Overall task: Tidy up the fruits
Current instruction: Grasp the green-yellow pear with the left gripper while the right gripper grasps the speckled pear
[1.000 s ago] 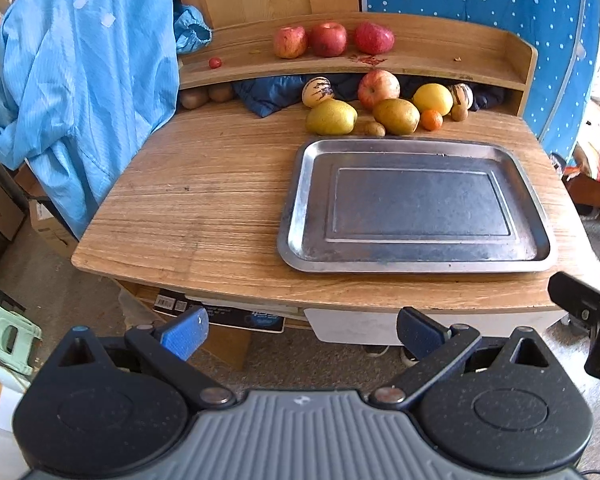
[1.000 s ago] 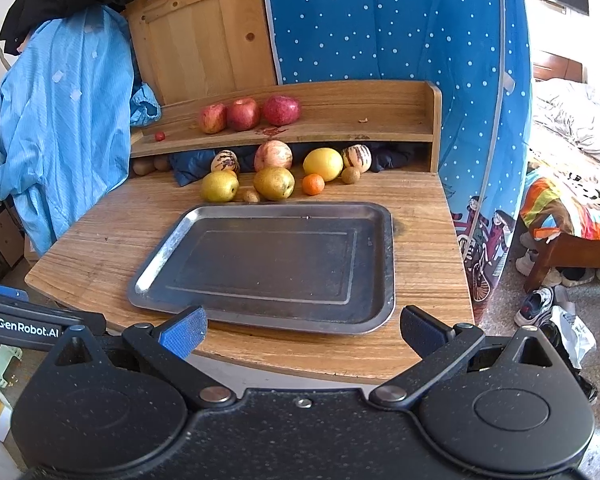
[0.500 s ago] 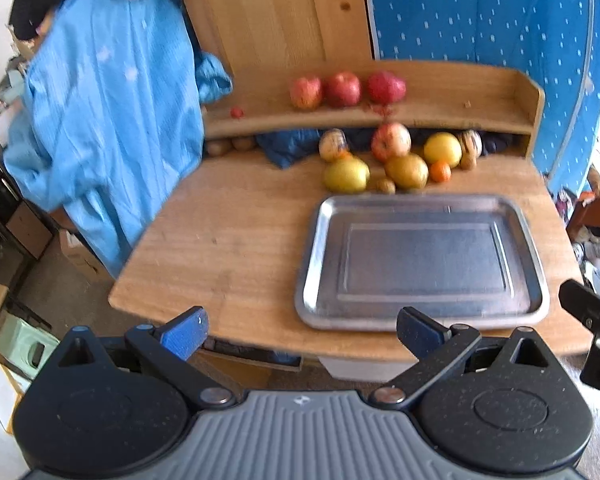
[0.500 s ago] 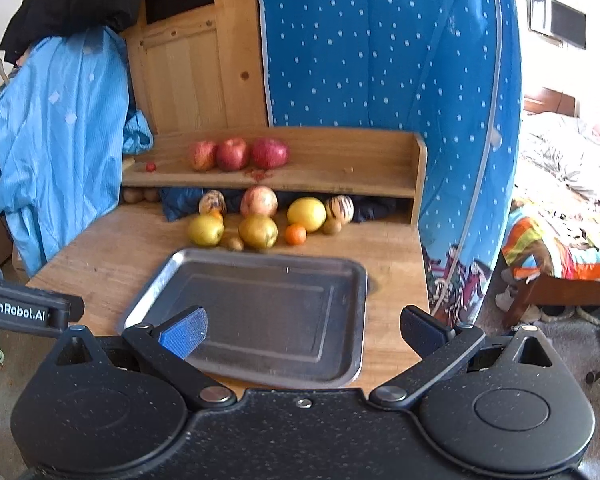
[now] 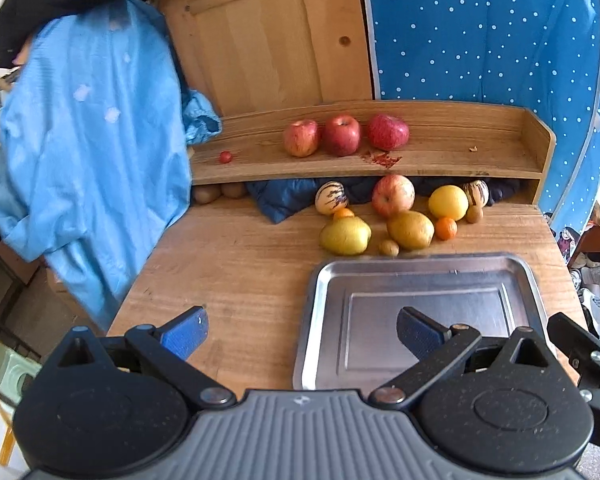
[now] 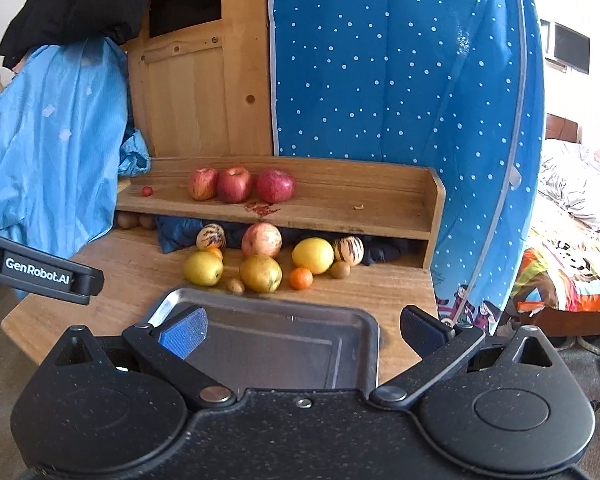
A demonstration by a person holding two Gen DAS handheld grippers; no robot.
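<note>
An empty steel tray (image 5: 324, 288) (image 6: 364, 320) lies on the wooden table, near its front edge. Behind it sits a cluster of fruit: two yellow pears (image 5: 345, 235) (image 6: 260, 273), a red-yellow apple (image 5: 393, 195) (image 6: 261, 240), a lemon-yellow fruit (image 5: 448, 202) (image 6: 313, 255), a small orange (image 5: 446, 228) (image 6: 301, 278), striped melons (image 5: 331, 198) and small kiwis. Three red apples (image 5: 341, 135) (image 6: 234, 184) stand on the raised shelf. My left gripper (image 5: 302, 334) hovers open over the table's front edge and the tray's left side. My right gripper (image 6: 302, 332) is open above the tray's near end, holding nothing.
A blue garment (image 5: 84, 152) hangs at the table's left side. A dark blue cloth (image 5: 284, 196) lies under the shelf (image 5: 440, 160). A blue dotted fabric wall (image 6: 400, 80) stands behind and right. A bed (image 6: 572, 240) is to the right. A red smear (image 5: 382, 158) marks the shelf.
Both grippers have moved forward and tilted up: the tray slid lower in each view and the fruit and shelf came nearer. Both stayed open.
</note>
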